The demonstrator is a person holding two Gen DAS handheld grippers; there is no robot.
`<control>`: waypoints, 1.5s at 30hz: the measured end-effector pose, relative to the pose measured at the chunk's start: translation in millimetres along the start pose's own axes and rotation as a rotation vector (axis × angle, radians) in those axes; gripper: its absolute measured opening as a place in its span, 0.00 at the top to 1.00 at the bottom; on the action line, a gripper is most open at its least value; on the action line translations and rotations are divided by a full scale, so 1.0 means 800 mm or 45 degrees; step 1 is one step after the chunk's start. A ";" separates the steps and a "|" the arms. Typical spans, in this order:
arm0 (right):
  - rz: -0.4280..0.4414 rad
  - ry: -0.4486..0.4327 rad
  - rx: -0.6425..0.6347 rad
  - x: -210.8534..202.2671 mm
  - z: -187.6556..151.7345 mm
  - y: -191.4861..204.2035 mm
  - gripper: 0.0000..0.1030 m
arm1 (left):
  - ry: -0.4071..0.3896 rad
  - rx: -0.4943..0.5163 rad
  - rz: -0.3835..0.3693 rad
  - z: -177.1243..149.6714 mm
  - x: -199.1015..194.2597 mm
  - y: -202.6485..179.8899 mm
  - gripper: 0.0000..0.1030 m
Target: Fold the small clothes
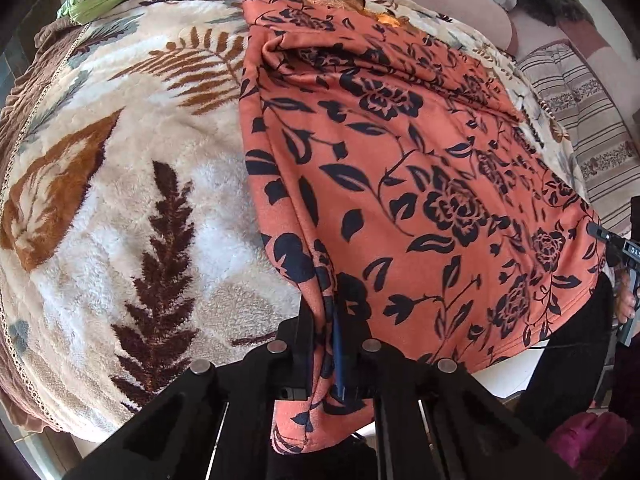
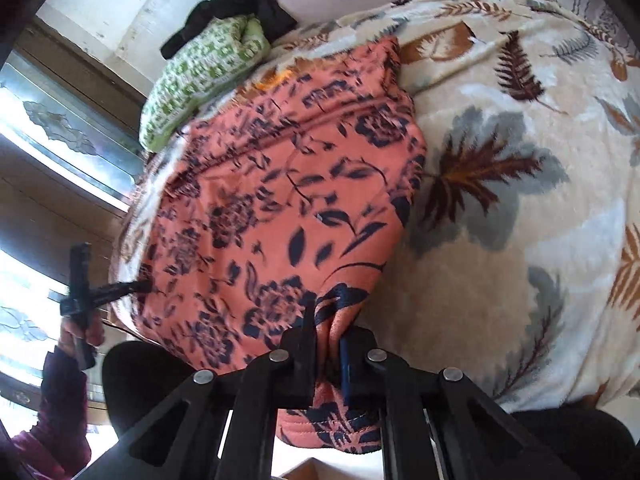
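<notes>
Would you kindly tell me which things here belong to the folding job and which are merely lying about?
Part of the job:
- orange floral garment
- left claw, pinching one near corner
- right claw, pinching the other near corner

Lying about:
- leaf-patterned blanket underneath
- green patterned pillow
- black cloth on it
- striped cushion

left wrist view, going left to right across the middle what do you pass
leaf-print blanket → orange floral garment → striped cushion. Lower down, the left hand-held gripper is shut on the garment's near left corner, and the right hand-held gripper shows at the far right edge.
</notes>
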State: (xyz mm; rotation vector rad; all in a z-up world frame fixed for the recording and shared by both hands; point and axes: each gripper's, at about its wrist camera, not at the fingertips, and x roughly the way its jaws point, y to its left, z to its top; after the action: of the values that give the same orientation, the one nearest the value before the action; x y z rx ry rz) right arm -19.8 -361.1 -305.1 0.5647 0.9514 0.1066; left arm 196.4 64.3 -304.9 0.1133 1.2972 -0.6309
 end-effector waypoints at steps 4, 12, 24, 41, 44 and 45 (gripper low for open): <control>0.140 -0.115 0.015 -0.022 0.056 0.023 0.92 | -0.102 -0.003 -0.127 0.032 -0.041 -0.003 0.93; 0.184 -0.412 0.236 -0.008 0.227 -0.021 0.92 | -0.281 -0.079 -0.178 0.209 -0.077 0.011 0.93; 0.054 -0.508 0.721 0.121 0.307 -0.201 0.26 | -0.584 -0.622 0.226 0.236 0.000 0.066 0.89; -0.173 0.083 -0.347 0.297 0.264 0.139 0.32 | -0.795 -0.788 0.242 0.172 -0.031 0.068 0.76; -0.201 -0.026 -0.300 0.324 0.328 0.162 0.32 | -0.804 -0.834 0.294 0.167 -0.038 0.093 0.76; -0.175 -0.106 -0.251 0.321 0.352 0.166 0.32 | -0.802 -0.852 0.302 0.165 -0.039 0.100 0.76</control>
State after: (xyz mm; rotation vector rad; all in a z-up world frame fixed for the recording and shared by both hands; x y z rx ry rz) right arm 374.9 -279.6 -302.3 0.3190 0.8849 0.0522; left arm 345.5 86.5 -259.0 -0.4453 0.8033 0.0089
